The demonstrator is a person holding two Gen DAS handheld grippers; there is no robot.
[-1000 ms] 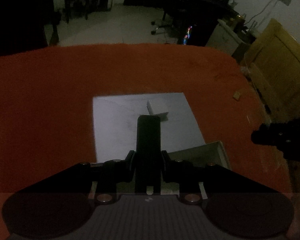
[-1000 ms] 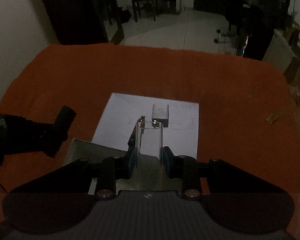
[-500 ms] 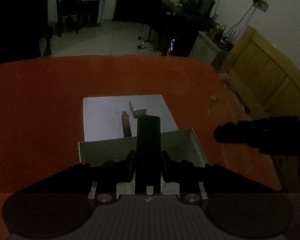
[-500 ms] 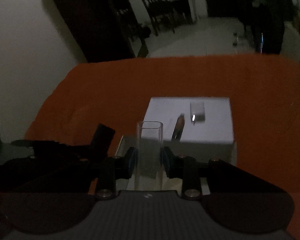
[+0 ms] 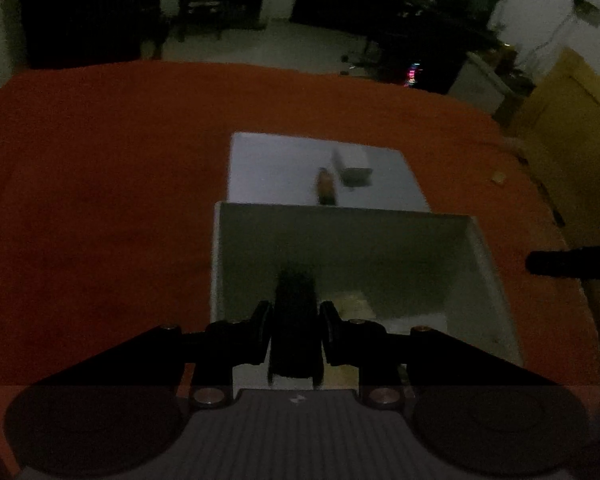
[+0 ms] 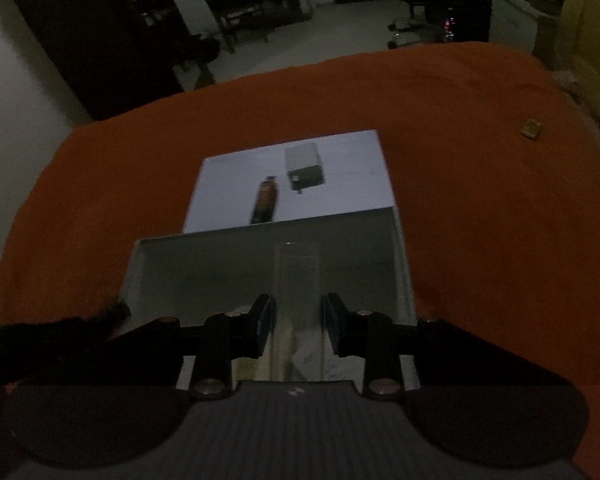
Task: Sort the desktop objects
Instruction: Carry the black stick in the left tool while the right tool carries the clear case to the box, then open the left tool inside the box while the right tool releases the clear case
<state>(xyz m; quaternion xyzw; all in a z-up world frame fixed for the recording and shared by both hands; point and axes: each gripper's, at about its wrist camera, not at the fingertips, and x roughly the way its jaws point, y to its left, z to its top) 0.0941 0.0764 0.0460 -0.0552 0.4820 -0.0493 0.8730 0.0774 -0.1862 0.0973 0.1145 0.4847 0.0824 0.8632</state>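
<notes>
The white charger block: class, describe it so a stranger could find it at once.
On the orange cloth lies a white sheet beyond the open box. The white charger block sits there, squat and pale beside the slim brown pen-like stick.

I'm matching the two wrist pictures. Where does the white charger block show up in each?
Left wrist: white charger block, above centre and a little right, on the white sheet, right of the brown stick.
Right wrist: charger at centre, upper half.
Shared landmark: the open box's far wall.
</notes>
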